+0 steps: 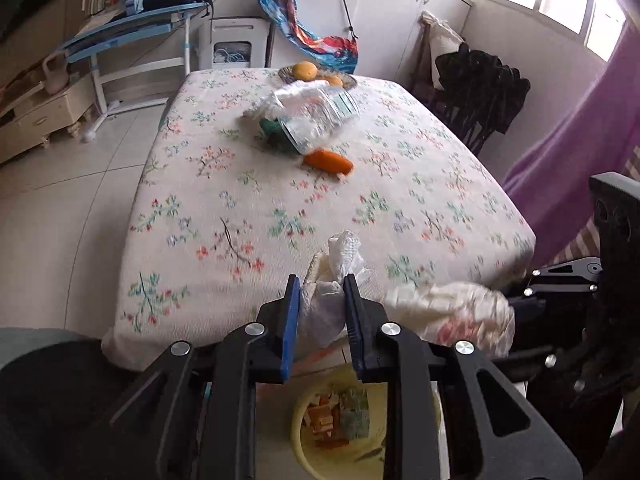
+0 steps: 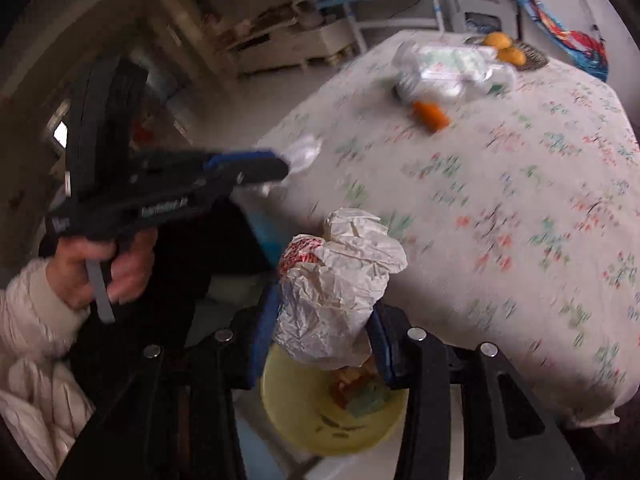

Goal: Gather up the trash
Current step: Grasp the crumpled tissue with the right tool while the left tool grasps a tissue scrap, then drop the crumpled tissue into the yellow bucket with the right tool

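- Trash here is two crumpled wads, one in each gripper, both held over the near edge of the desk [image 1: 240, 208] and above a yellow bin [image 2: 304, 420] on the floor.
- Left gripper [image 1: 322, 312]: jaws narrow, clamped on a white tissue wad [image 1: 336, 276]; its long axis runs up and away from the jaws, the loose end pointing toward the far side of the desk.
- Right gripper [image 2: 324, 328]: jaws pressed on a bigger crumpled paper wad [image 2: 340, 280] with red print at its left; it stands roughly upright, its bulk rising above the jaws.
- The bin already holds orange and green scraps, directly below both wads.
- A hand [image 2: 96, 268] in a pale padded sleeve grips the left tool's handle, at left in the right wrist view.
- Farther on the floral cloth lies a carrot [image 1: 329, 162], long axis left to right.
- Beyond it, a clear plastic bag [image 1: 316, 114], touching the carrot's far side.
- At the far edge, a basket with oranges [image 1: 305, 71].
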Motion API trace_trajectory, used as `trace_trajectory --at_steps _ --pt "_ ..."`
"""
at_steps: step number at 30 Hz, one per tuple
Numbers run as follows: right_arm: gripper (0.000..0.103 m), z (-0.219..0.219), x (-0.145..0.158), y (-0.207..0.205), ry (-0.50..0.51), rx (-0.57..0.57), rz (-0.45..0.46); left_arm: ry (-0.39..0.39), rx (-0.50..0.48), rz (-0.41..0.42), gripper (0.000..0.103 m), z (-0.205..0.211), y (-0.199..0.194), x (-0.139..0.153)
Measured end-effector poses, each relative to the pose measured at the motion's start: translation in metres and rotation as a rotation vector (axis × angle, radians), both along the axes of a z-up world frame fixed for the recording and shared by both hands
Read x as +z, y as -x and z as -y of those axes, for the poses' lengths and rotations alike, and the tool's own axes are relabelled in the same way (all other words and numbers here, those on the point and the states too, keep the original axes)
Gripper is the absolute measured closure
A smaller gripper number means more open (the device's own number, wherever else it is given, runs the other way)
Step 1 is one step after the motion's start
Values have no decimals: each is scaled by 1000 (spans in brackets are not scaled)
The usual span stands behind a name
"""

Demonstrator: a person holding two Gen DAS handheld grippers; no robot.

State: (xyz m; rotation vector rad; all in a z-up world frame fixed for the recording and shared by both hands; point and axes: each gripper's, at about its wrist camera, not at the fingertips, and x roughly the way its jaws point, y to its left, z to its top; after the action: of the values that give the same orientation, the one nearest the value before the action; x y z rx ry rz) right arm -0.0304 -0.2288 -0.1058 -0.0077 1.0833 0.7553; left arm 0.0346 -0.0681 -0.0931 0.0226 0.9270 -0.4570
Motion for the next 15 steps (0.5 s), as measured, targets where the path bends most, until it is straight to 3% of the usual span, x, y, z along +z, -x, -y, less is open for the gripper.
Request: trace_trajectory --at_steps 2,4,5,9,11,13,14,15 --pt "53 -19 -16 25 111 99 -42 -28 -41 -34 82 5 19 -7" --pt "38 -33 -28 42 203 168 -73 -77 -104 -113 82 16 38 -19" --pt "37 -36 -27 47 227 179 -55 -116 -142 -154 81 22 47 -27" --pt "27 -15 1 36 178 65 11 -227 -296 -310 74 39 75 -50" --pt "24 6 14 22 125 -24 40 -265 -320 -282 67 43 82 -45" --pt "23 26 25 8 59 -110 65 -234 -287 -204 60 38 75 -26" --pt "22 36 29 1 5 -158 86 -210 -241 -140 53 34 68 -13" --pt "20 46 33 -6 -48 -211 107 -188 -165 -65 37 26 58 0"
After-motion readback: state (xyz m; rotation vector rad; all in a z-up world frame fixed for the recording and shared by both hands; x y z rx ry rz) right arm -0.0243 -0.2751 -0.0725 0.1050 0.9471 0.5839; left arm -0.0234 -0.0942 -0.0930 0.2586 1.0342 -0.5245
